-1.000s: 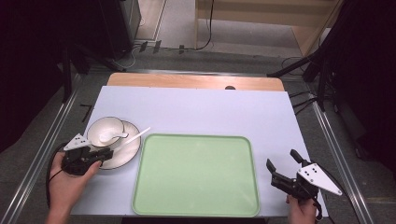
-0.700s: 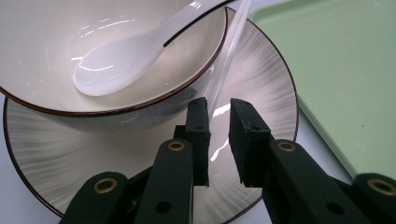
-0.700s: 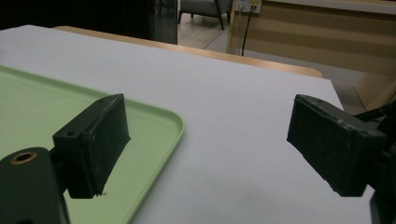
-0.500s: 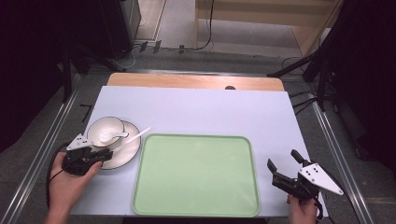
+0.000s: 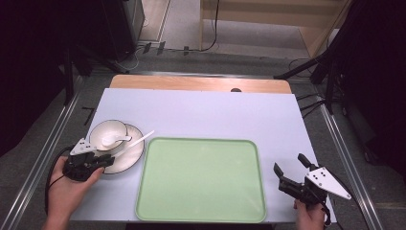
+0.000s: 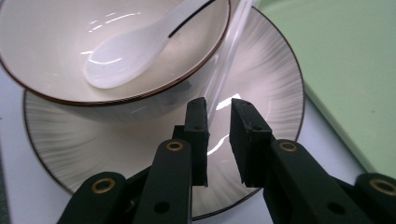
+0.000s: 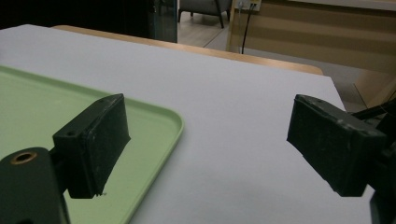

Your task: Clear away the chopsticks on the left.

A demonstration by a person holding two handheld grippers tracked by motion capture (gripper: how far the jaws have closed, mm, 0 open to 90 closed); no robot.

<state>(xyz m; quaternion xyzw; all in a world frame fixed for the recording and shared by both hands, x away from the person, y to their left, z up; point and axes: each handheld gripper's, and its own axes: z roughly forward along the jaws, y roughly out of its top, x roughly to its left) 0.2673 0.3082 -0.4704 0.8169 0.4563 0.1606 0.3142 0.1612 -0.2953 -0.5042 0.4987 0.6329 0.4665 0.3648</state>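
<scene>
- Pale green rectangular plastic tray (image 5: 201, 179), lower centre of the high view, nothing on it. Looks light and stiff, with a raised rim that jaws could pinch.
- White ribbed ceramic plate (image 5: 130, 154), left of the tray at mid-left of frame, rim just beside the tray edge. Likely heavy, glazed, slippery and brittle; grip at the rim only, no dragging.
- White ceramic bowl with a thin brown rim (image 6: 56, 44) sits on the plate's far-left part. Same fragility; the thin wall is the only pinch point.
- White ceramic soup spoon (image 6: 126, 49) lies inside the bowl, handle up over the rim. Will slide if the bowl tilts.
- Clear thin stick, straw or rod (image 6: 223, 65), lies across the plate past the bowl. Light, smooth, rolls easily; take it mid-length.
- Left gripper (image 6: 218, 122): jaws narrow, astride the stick's near end over the plate; can't tell if touching.
- Right gripper (image 5: 293, 176): jaws wide, holding nothing, lower right beside the tray.
</scene>
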